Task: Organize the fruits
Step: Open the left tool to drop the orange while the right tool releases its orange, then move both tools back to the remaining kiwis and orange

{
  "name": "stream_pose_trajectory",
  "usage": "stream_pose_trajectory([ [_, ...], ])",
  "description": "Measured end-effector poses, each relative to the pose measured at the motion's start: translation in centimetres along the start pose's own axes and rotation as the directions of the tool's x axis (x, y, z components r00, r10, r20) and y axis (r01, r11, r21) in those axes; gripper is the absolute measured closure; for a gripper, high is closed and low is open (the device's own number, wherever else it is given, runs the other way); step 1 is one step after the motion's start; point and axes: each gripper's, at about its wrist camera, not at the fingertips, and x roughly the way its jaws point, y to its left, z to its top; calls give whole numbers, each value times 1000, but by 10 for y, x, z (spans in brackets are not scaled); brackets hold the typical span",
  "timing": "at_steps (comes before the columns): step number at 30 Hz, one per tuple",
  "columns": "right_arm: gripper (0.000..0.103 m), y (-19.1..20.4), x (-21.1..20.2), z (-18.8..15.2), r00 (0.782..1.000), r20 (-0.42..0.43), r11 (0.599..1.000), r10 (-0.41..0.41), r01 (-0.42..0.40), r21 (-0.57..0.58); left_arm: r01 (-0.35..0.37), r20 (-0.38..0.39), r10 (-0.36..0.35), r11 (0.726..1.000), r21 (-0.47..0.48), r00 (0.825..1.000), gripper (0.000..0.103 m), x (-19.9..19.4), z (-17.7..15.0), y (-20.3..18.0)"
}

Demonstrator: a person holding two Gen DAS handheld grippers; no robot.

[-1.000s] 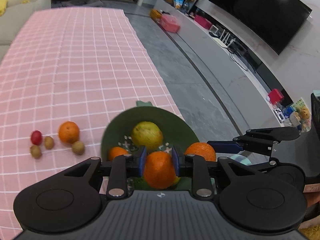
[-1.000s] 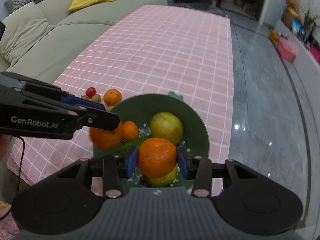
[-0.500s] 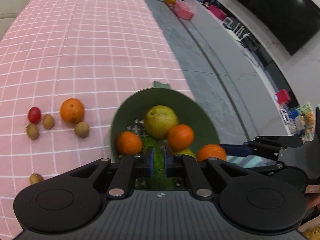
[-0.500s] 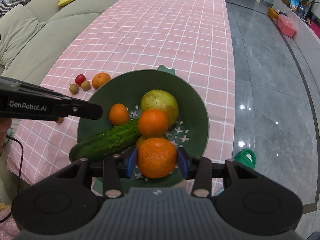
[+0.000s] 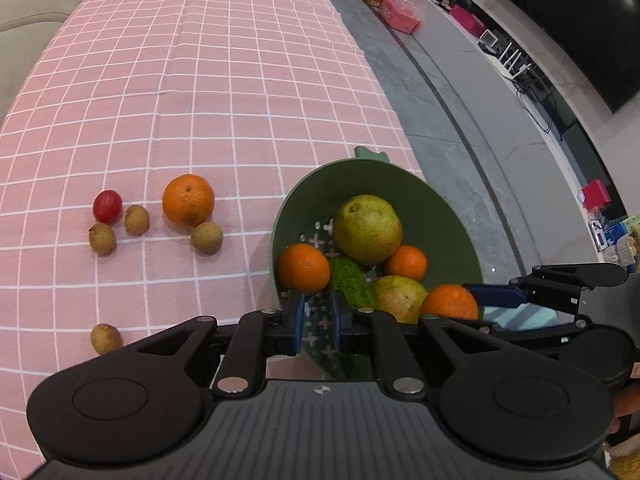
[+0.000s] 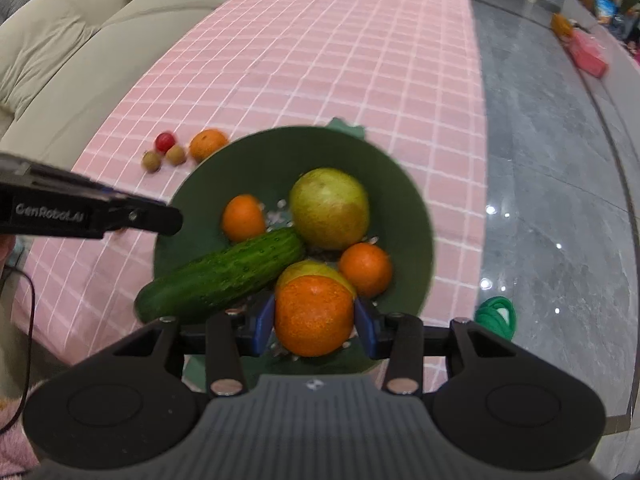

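A green colander bowl [image 5: 434, 216] [image 6: 264, 160] sits at the near right edge of the pink checked tablecloth. It holds a large pear [image 6: 329, 208], a second pear, two oranges [image 6: 243, 218] [image 6: 366, 264] and a cucumber [image 6: 224, 272]. My right gripper [image 6: 314, 322] is shut on an orange [image 6: 314, 314] above the bowl's near side; it also shows in the left wrist view [image 5: 450, 300]. My left gripper [image 5: 316, 322] is nearly shut and empty at the bowl's near left rim. On the cloth lie an orange [image 5: 188, 200], a red cherry tomato [image 5: 107, 206] and several small brown fruits [image 5: 206, 238].
A beige sofa [image 6: 60, 52] runs along the table's left side. Grey floor lies to the right, with a green coil [image 6: 496, 314] on it. A low TV bench with pink boxes [image 5: 400, 18] stands further right.
My left gripper let go of its orange into the bowl, shut and drew back to the left. My right gripper kept its orange and rose above the bowl.
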Motion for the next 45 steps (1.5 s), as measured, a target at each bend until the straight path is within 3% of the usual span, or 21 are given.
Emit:
stream_pose_trajectory([
  [4,63,6,8,-1,995,-51,996,81,-80,29,-3,-1,3,1000,0,1000,88,-3,-1,1],
  [9,63,14,18,-5,988,-96,992,118,-114,54,-12,-2,12,1000,10,1000,87,-6,-4,2],
  [22,63,13,32,-3,976,-72,962,205,-188,199,-4,19,4,999,-36,1000,87,-16,-6,9],
  [31,60,14,36,-1,974,-91,961,206,-184,204,-16,16,17,998,-53,1000,83,-15,-8,13],
  [37,52,5,27,-2,978,-64,952,200,-179,248,-19,19,20,998,-57,1000,83,-19,-10,17],
  [45,52,11,1,0,994,10,977,107,-107,187,-47,57,47,999,0,997,81,-32,-15,8],
])
